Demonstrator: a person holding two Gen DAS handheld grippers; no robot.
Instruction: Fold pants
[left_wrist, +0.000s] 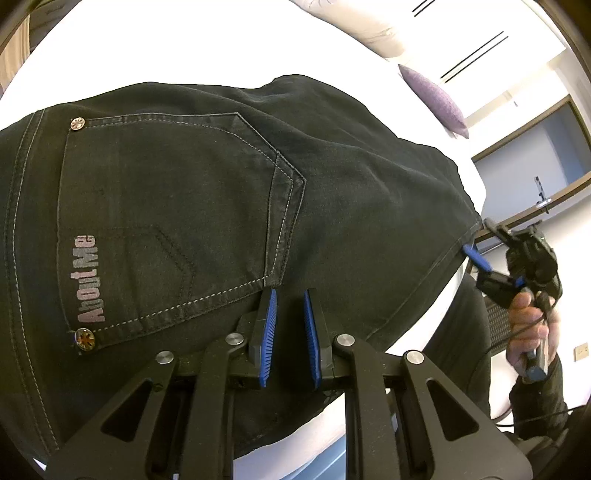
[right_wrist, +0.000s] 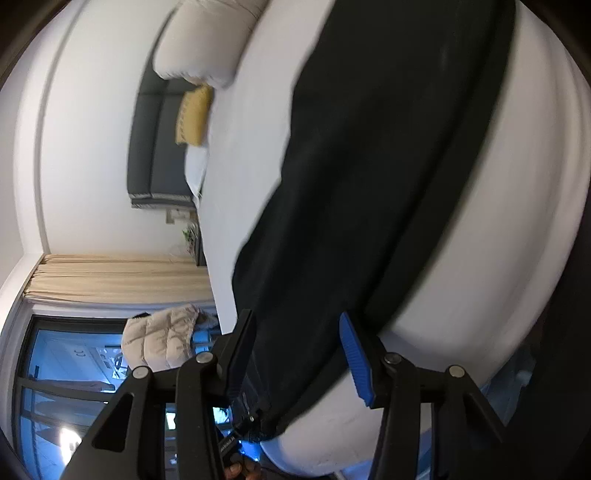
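Left hand-held gripper (left_wrist: 289, 295) hovers partly open, holding nothing, just short of the black jeans' (left_wrist: 207, 206) back pocket (left_wrist: 173, 221) on the white bed (left_wrist: 184, 44). Their long axis seems to run away rightward, where the right hand-held gripper (right_wrist: 297, 319) stands wide open astride the far edge, not clamped. Pillows (left_wrist: 436, 96) lie well beyond; nothing blocks either.

"AboutMe" is printed on the pants pocket (left_wrist: 166, 229).

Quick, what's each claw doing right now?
Left gripper: open, fingers apart over the black jeans.
Right gripper: open, jeans edge between its fingers.
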